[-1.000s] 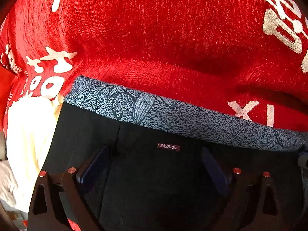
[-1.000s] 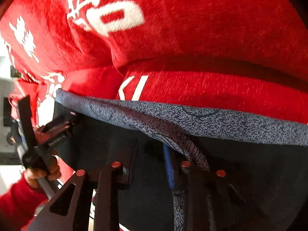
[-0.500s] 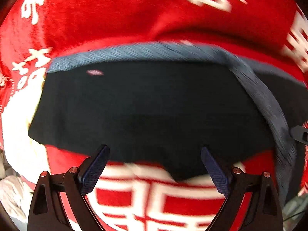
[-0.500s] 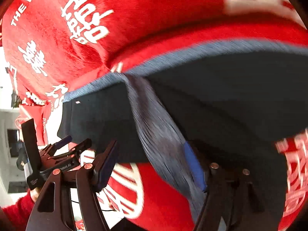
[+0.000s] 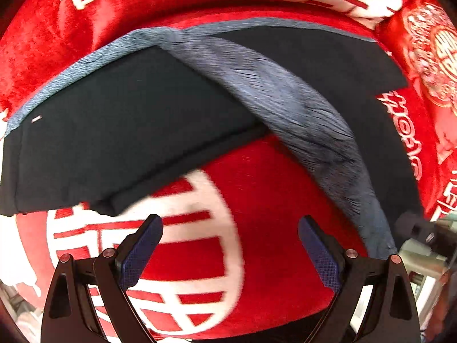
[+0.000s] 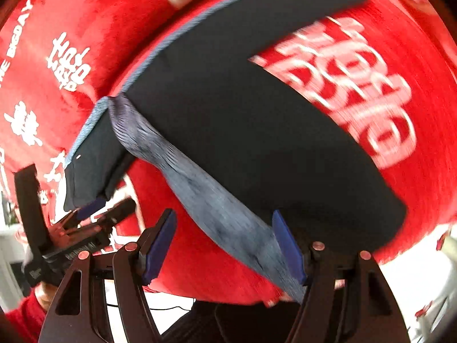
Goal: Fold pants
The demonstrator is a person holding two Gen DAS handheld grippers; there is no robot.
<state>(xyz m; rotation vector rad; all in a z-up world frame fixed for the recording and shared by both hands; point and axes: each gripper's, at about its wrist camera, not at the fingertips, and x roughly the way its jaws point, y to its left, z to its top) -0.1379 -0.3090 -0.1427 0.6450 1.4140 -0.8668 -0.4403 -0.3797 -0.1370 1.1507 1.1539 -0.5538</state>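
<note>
The pants [image 5: 120,131] are black with a grey patterned waistband [image 5: 285,97] and lie on a red blanket with white lettering [image 5: 257,194]. One leg is folded to the left, the other [image 5: 357,65] runs right. My left gripper [image 5: 230,247] is open and empty, above the blanket just short of the left leg. In the right wrist view the pants [image 6: 242,120] spread ahead, and the grey band [image 6: 222,214] runs down between the open fingers of my right gripper [image 6: 224,244]. The left gripper [image 6: 85,228] shows there at lower left.
The red blanket [image 6: 85,14] covers the whole surface under the pants. Its front edge [image 6: 228,294] falls away just under my right gripper, with pale floor beyond. A red-sleeved hand [image 6: 42,294] holds the left gripper.
Both grippers have pulled back from the pants, which now lie farther ahead. My right gripper was shut on the grey waistband a second ago and now stands open.
</note>
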